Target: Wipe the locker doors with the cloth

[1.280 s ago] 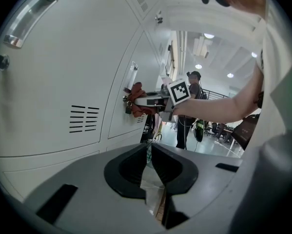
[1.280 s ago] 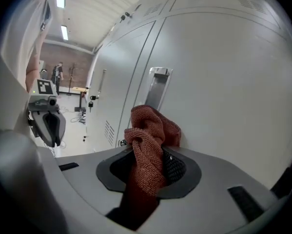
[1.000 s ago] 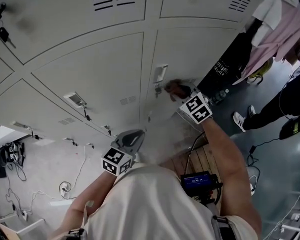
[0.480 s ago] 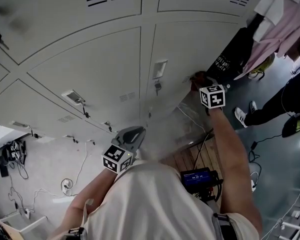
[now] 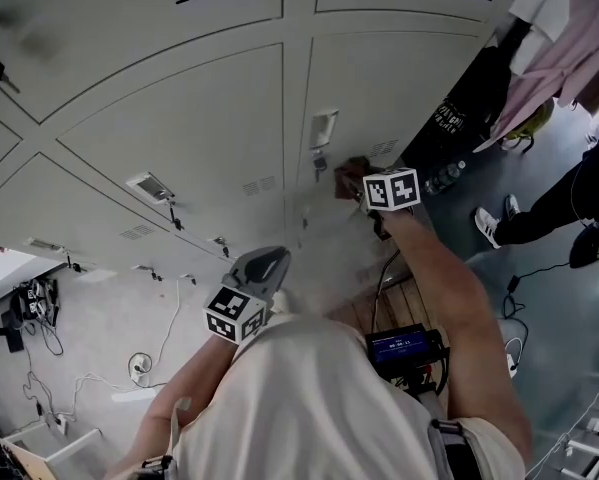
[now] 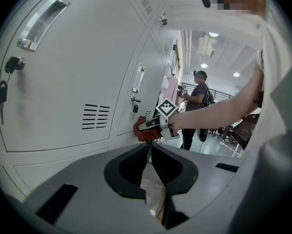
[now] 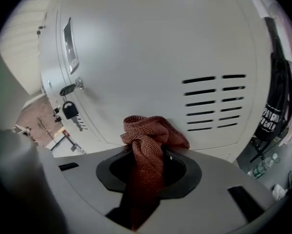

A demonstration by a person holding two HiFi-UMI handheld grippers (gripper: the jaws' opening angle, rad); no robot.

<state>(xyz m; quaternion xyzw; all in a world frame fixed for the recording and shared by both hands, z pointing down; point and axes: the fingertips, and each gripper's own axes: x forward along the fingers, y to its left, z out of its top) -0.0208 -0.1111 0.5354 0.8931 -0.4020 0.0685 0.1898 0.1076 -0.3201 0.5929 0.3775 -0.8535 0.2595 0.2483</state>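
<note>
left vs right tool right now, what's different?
The right tool is shut on the red-brown cloth; the left tool is shut on nothing. The right tool holds the cloth up against a locker door; the left tool hangs lower, close to the person's torso, off the doors. Shared: the same grey two-jaw build, jaws together.

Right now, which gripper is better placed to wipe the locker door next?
Right. The right gripper is shut on the red cloth at the locker door; the left gripper is shut, empty, and back from the door.
</note>
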